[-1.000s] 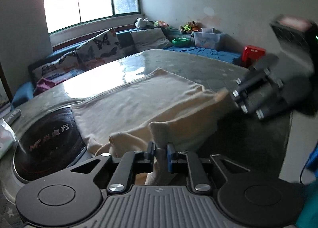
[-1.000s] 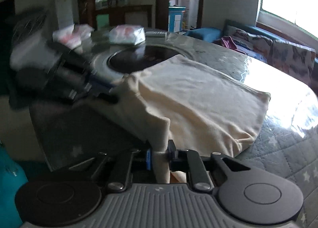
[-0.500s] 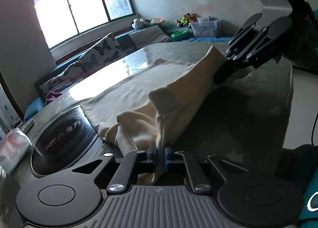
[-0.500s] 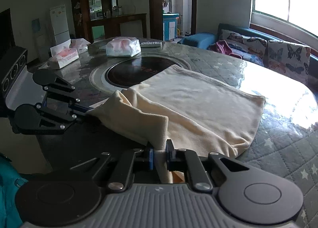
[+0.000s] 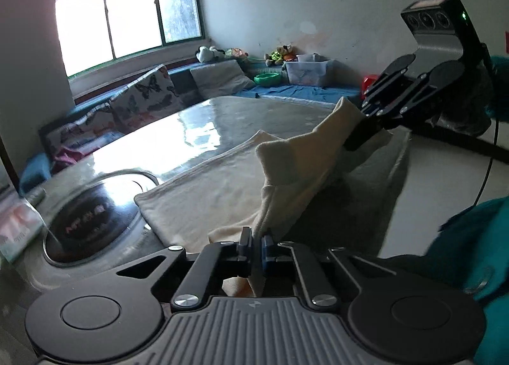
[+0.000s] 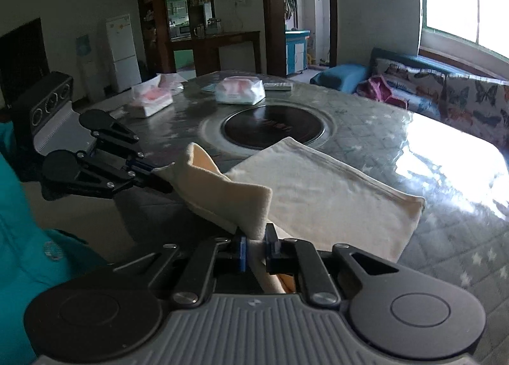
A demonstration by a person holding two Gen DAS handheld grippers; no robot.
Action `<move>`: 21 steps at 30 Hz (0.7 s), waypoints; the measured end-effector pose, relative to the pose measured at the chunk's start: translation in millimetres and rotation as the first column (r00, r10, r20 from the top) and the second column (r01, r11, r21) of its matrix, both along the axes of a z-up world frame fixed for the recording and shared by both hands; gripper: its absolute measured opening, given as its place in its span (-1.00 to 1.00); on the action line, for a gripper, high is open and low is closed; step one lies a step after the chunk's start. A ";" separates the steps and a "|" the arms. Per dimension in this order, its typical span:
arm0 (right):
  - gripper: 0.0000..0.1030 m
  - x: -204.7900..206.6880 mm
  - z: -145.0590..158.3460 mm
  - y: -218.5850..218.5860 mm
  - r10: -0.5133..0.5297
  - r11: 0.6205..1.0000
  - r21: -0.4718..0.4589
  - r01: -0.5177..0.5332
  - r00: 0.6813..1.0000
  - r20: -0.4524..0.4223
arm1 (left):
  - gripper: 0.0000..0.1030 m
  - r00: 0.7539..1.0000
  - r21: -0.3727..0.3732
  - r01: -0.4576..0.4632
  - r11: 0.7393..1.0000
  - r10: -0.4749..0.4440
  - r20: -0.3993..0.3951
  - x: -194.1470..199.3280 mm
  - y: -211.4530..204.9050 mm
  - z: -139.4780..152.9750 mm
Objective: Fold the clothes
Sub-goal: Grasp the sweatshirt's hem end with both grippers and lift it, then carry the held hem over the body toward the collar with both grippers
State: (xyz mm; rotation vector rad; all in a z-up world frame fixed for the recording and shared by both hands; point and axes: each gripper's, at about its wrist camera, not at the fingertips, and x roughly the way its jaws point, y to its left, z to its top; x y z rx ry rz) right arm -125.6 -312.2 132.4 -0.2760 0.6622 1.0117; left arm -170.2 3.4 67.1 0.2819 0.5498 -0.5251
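Left wrist view: one cream cloth is lifted at its near edge off the quilted surface, each of two corners being pinched by fingers closed on it, left gripper and right gripper, with two tissue packs lying beyond

The cream garment is soft, matt cloth with a slightly fuzzy nap and a stitched hem. The desk is covered by grey quilted fabric with white stars under a clear, glossy sheet that mirrors the window light. Set into it, the round black hob is smooth and shiny, ringed in dull metal. Each tool is matt black plastic with ribbed grey housing and bright metal screws. The tissue packs wear crinkly plastic film.
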 end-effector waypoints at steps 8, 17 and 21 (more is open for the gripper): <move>-0.82 34.6 12.1 3.9 -0.039 0.999 0.013 0.039 0.999 -0.009 | -0.89 0.998 -0.018 -0.029 0.999 0.030 0.049 41.7 5.2 14.0; -0.82 125.9 14.0 29.4 -0.086 0.996 0.001 0.086 0.996 -0.031 | -0.89 0.996 0.005 -0.081 0.997 0.081 0.044 136.7 9.8 4.5; -0.82 167.8 -7.2 48.8 -0.114 0.993 -0.043 0.112 0.993 -0.037 | -0.89 0.993 0.017 -0.119 0.993 0.119 0.005 172.1 10.6 -13.9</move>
